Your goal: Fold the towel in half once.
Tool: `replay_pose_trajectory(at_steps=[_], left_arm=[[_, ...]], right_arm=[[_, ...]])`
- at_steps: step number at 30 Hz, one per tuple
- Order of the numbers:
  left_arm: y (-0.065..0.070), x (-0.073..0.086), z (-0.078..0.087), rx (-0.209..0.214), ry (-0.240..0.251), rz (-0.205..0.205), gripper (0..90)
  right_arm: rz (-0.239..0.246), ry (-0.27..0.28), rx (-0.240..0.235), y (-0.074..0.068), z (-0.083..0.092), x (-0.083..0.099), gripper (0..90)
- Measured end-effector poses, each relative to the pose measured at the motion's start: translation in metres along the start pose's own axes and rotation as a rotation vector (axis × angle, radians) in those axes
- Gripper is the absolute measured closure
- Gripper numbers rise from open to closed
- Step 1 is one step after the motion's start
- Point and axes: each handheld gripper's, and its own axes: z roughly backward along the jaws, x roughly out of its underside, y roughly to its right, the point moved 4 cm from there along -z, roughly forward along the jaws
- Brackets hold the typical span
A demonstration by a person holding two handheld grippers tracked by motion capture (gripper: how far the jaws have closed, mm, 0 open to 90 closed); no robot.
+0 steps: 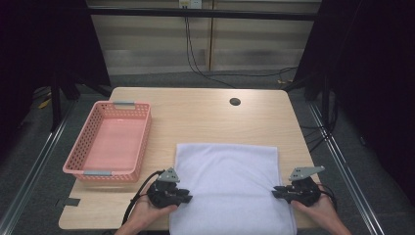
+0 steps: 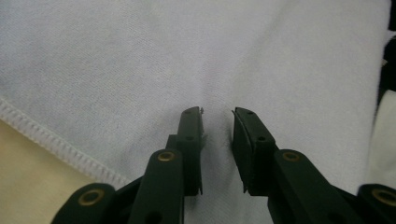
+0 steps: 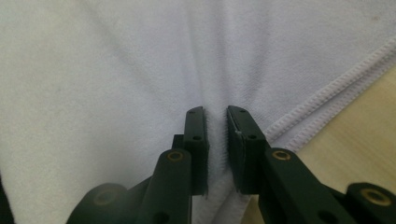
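A white towel (image 1: 230,181) lies flat on the near half of the wooden table (image 1: 205,117), its front edge hanging over the table's front. My left gripper (image 1: 189,196) lies low at the towel's left edge, held in a hand. In the left gripper view, the left gripper (image 2: 218,112) has a raised fold of towel (image 2: 187,56) between its jaws, with creases running from them. My right gripper (image 1: 277,192) is at the towel's right edge. In the right gripper view, the right gripper (image 3: 216,112) pinches the towel (image 3: 140,60) just inside its stitched hem, jaws nearly together.
A pink plastic basket (image 1: 142,147) with nothing in it stands on the table's left side, close to the towel's left edge. A round cable hole (image 1: 235,102) is in the far part of the tabletop. Cables run along the floor behind the table.
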Motion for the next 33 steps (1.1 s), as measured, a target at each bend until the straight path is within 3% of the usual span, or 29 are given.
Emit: replay_pose_trajectory(at_steps=[2, 5, 7, 9, 10, 11, 14, 16, 20, 21, 22, 23, 24, 25, 26, 27, 29, 30, 31, 33], left_arm=[[0.01, 0.004, 0.002, 0.001, -0.017, -0.007, 70.6], [0.02, 0.007, 0.005, 0.02, -0.034, -0.032, 66.9], [0.018, 0.005, 0.006, 0.022, -0.029, -0.035, 63.7], [0.011, -0.001, 0.008, 0.011, -0.001, -0.032, 58.2], [0.004, -0.007, 0.01, -0.01, 0.015, -0.017, 57.4], [-0.002, -0.012, 0.011, -0.032, 0.036, -0.013, 56.3], [-0.022, -0.027, 0.014, -0.075, 0.084, 0.002, 55.4], [-0.035, -0.037, 0.011, -0.049, 0.117, 0.058, 55.9], [-0.049, -0.058, -0.003, -0.095, 0.102, 0.015, 57.4], [-0.053, -0.061, -0.006, -0.117, 0.092, 0.015, 57.4], [-0.058, -0.063, -0.01, -0.09, 0.102, 0.044, 56.8], [-0.061, -0.065, -0.012, -0.086, 0.095, 0.038, 56.7], [-0.065, -0.067, -0.014, -0.127, 0.085, 0.016, 56.6], [-0.071, -0.069, -0.015, -0.131, 0.092, 0.034, 55.7], [-0.073, -0.071, -0.016, -0.157, 0.084, 0.027, 53.5], [-0.075, -0.073, -0.016, -0.16, 0.086, 0.019, 51.4], [-0.078, -0.076, -0.018, -0.133, 0.106, 0.041, 50.9], [-0.08, -0.078, -0.018, -0.15, 0.093, 0.032, 50.0], [-0.083, -0.079, -0.017, -0.143, 0.119, 0.045, 49.9], [-0.09, -0.08, -0.016, -0.165, 0.116, 0.055, 48.8]], right_arm=[[0.049, -0.017, 0.003, -0.009, 0.004, 0.005, 78.6], [0.059, -0.037, -0.005, -0.017, 0.008, 0.009, 78.4], [0.068, -0.033, -0.002, -0.019, 0.009, 0.011, 75.9], [0.053, -0.017, -0.002, -0.017, 0.009, 0.008, 67.2], [0.053, 0.001, -0.003, -0.015, 0.009, 0.006, 65.2], [0.06, 0.033, -0.008, -0.011, 0.011, 0.001, 62.5], [0.047, 0.098, 0.05, 0.002, 0.015, -0.014, 58.1], [0.008, 0.125, 0.065, 0.013, 0.015, -0.022, 57.0], [-0.011, 0.136, 0.108, 0.037, 0.011, -0.044, 56.2], [-0.017, 0.153, 0.126, 0.043, 0.01, -0.049, 56.4], [-0.03, 0.154, 0.142, 0.051, 0.006, -0.053, 55.8], [-0.04, 0.153, 0.152, 0.061, 0.001, -0.057, 54.8], [-0.043, 0.141, 0.163, 0.067, -0.002, -0.059, 53.8], [-0.039, 0.133, 0.185, 0.075, -0.005, -0.062, 52.7], [-0.07, 0.153, 0.183, 0.083, -0.007, -0.066, 51.0], [-0.082, 0.155, 0.182, 0.088, -0.01, -0.069, 49.2], [-0.092, 0.149, 0.196, 0.095, -0.014, -0.072, 46.9], [-0.105, 0.136, 0.18, 0.098, -0.017, -0.074, 46.2], [-0.099, 0.126, 0.183, 0.099, -0.02, -0.076, 45.8], [-0.099, 0.13, 0.162, 0.101, -0.027, -0.077, 45.6]])
